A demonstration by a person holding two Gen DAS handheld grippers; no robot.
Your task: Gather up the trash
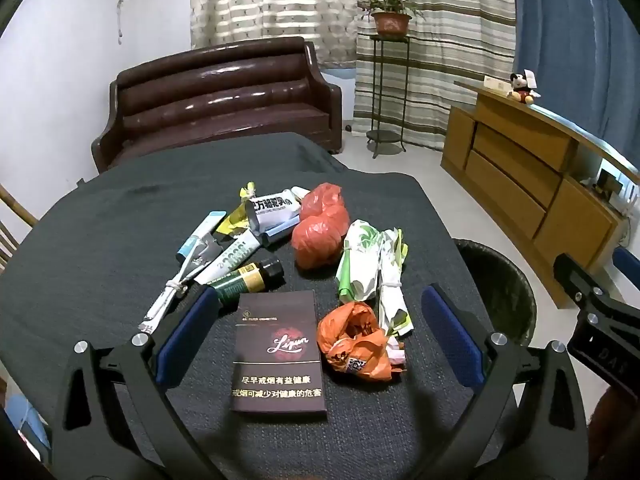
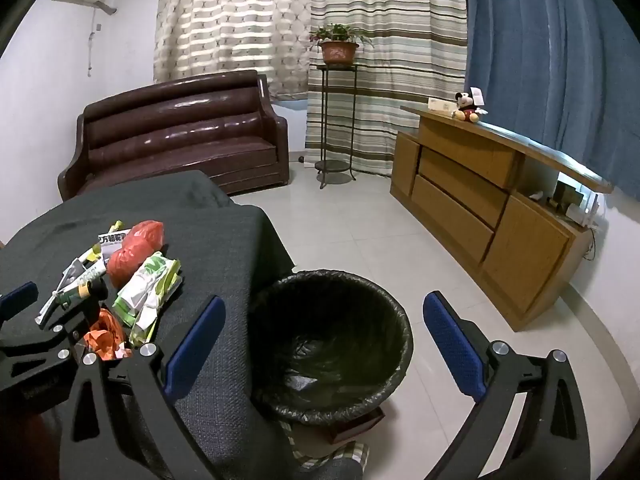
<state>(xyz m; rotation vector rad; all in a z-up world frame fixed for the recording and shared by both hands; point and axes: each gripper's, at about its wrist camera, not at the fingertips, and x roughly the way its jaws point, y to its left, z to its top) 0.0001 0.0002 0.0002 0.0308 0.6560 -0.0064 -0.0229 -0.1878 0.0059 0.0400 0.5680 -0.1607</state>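
Nothing's been picked up yet. The trash is piled mid-frame on the dark-clothed desk (image 1: 100, 248): a cigarette box (image 1: 279, 350) lowest in the left wrist view, an orange bag (image 1: 354, 340) just right of it, a red bag (image 1: 320, 236) above. The box looks light and stiff, so it's probably best pinched across its long edges; the bags look soft and crinkly, so a bunched fold can be grabbed. The left gripper (image 1: 316, 330) is held with jaws wide apart, straddling box and orange bag without touching. The right gripper (image 2: 325, 344) is spread wide too, empty, above the black-lined bin (image 2: 384, 320) at lower centre.
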